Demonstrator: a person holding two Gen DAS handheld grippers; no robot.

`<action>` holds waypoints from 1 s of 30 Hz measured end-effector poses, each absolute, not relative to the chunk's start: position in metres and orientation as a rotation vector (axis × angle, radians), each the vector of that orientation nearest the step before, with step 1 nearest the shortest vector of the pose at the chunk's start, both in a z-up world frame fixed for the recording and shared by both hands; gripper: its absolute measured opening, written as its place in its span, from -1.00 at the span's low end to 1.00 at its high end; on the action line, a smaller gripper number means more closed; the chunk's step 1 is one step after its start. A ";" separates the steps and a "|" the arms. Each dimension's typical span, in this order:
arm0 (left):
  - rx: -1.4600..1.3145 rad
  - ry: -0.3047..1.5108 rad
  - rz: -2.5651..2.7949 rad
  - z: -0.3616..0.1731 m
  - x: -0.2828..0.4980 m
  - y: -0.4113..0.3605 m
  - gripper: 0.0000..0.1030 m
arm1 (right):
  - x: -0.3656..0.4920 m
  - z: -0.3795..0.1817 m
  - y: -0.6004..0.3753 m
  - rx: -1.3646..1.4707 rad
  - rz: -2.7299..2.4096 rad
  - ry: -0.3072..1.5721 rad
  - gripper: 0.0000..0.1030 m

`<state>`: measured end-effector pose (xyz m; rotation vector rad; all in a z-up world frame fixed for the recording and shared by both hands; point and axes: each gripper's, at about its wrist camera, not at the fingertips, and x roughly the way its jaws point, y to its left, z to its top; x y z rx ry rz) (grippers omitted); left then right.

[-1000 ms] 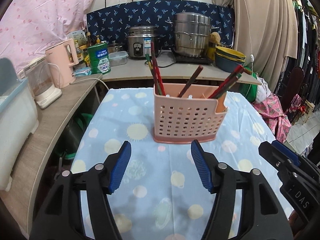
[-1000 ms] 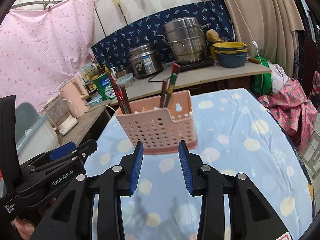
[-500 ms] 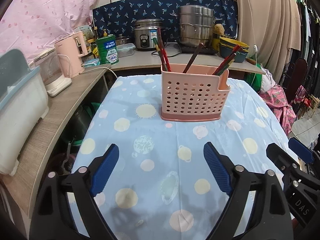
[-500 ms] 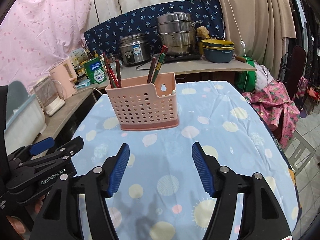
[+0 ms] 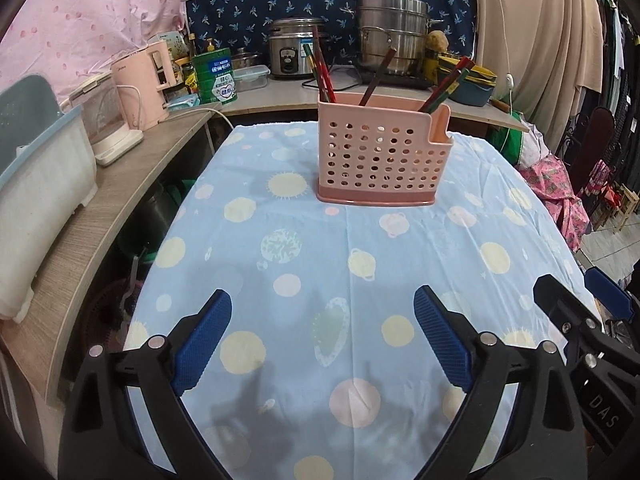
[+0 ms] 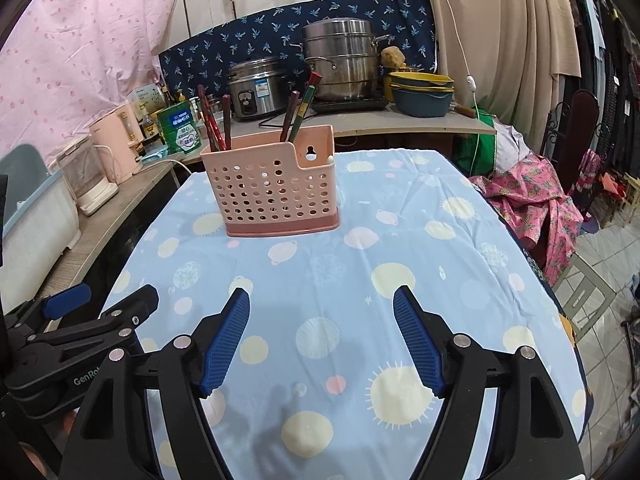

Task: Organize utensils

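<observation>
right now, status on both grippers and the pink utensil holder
Left gripper and right gripper open, empty, jaws just widened. Pink perforated plastic utensil holder upright on the blue spotted tablecloth, chopsticks standing inside. Nothing in the way.

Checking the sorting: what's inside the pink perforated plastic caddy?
Red and dark chopsticks stand in the pink perforated plastic caddy, leaning left and right; its walls hide their lower ends.

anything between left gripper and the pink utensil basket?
Nothing: only bare patterned tablecloth between the open left gripper and the basket, per the left wrist view.
</observation>
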<state>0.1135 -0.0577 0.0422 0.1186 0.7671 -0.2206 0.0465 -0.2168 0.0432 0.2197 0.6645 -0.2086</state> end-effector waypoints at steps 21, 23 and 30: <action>0.128 0.759 -0.197 0.037 0.105 -0.057 0.86 | 0.034 0.028 -0.226 0.255 -0.244 0.674 0.89; 0.125 0.762 -0.191 0.036 0.106 -0.055 0.86 | 0.033 0.027 -0.227 0.255 -0.255 0.671 0.89; 0.117 0.773 -0.182 0.033 0.109 -0.051 0.86 | 0.031 0.025 -0.229 0.249 -0.267 0.669 0.89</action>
